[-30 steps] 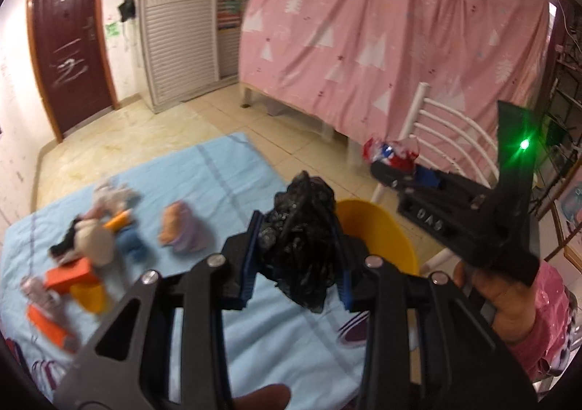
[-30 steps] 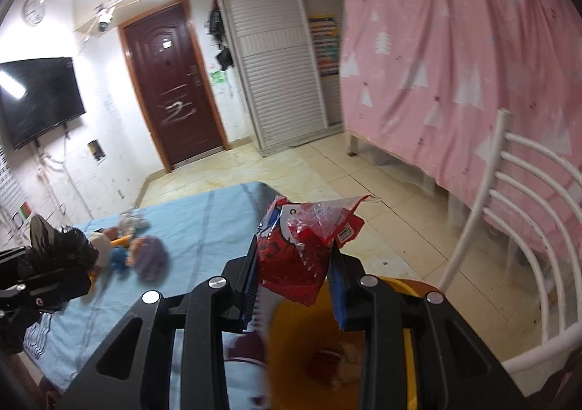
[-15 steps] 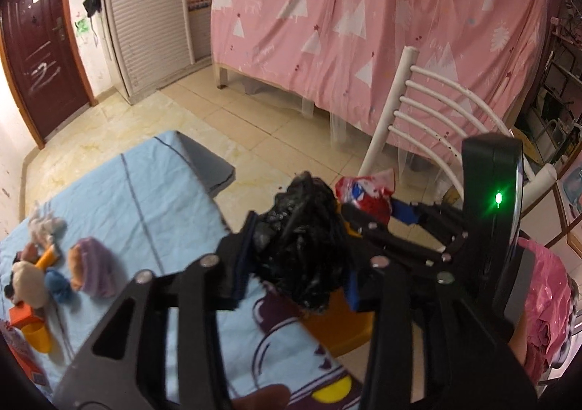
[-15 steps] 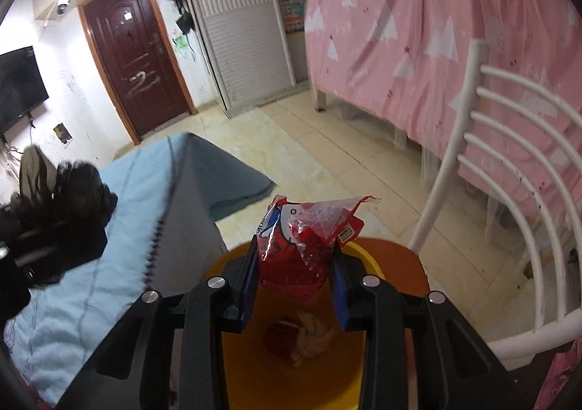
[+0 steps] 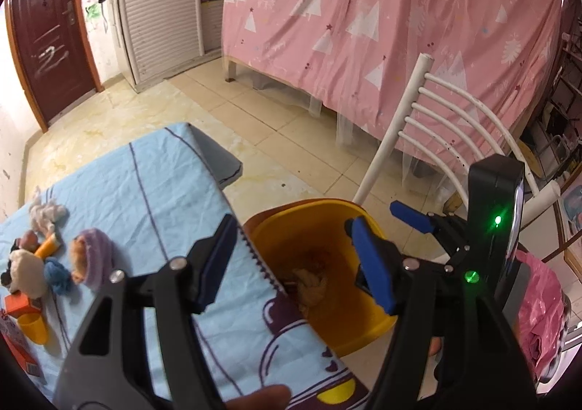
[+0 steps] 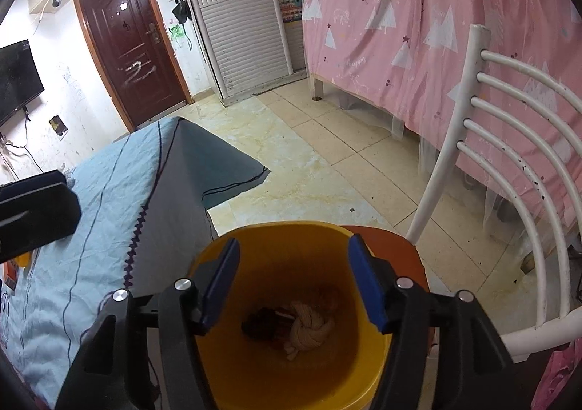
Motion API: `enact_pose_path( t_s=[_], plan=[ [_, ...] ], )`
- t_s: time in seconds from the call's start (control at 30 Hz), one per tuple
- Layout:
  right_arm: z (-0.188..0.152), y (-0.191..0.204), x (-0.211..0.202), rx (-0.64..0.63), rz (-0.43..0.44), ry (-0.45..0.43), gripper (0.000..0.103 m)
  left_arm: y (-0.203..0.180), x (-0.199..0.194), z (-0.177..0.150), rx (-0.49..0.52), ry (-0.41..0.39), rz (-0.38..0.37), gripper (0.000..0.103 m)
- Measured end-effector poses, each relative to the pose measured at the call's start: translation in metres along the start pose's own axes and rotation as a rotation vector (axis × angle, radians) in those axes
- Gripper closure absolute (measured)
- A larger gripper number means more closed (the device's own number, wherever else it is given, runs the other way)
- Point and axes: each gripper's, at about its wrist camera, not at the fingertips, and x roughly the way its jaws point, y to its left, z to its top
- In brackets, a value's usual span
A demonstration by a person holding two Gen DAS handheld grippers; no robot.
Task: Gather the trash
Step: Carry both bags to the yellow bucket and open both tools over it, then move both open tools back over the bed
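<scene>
Yellow bin [image 6: 291, 366]: beside blue-clothed table [image 5: 163, 191], before white chair [image 6: 509, 162]. Left gripper [image 5: 294, 261] and right gripper [image 6: 294, 286] above it, jaws just parted, empty.

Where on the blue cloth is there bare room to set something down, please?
The blue cloth is bare from its far corner to the zigzag-stitched edge beside the yellow bin, right of the purple plush. The left end is crowded: plush toys, orange cup, orange box.
</scene>
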Motion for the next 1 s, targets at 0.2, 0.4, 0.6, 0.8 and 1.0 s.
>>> enact_pose_path(
  t_s=[0.2, 0.4, 0.6, 0.8, 1.0],
  plan=[
    [0.007, 0.012, -0.016, -0.005, 0.021, -0.063, 0.041, 0.022, -0.018, -0.004, -0.033, -0.018, 0.004, 0.036],
    [0.015, 0.039, -0.033, -0.032, 0.107, -0.122, 0.036, 0.06, -0.047, -0.015, -0.068, -0.051, 0.044, 0.035],
    [0.019, 0.095, -0.027, -0.132, 0.158, -0.104, 0.034, 0.103, -0.075, -0.026, -0.098, -0.081, 0.121, 0.032],
    [0.022, 0.154, -0.015, -0.227, 0.202, -0.071, 0.034, 0.16, -0.107, -0.042, -0.158, -0.105, 0.214, 0.023],
    [0.025, 0.203, -0.007, -0.286, 0.25, -0.042, 0.034, 0.21, -0.133, -0.058, -0.222, -0.115, 0.292, 0.018]
  ],
)
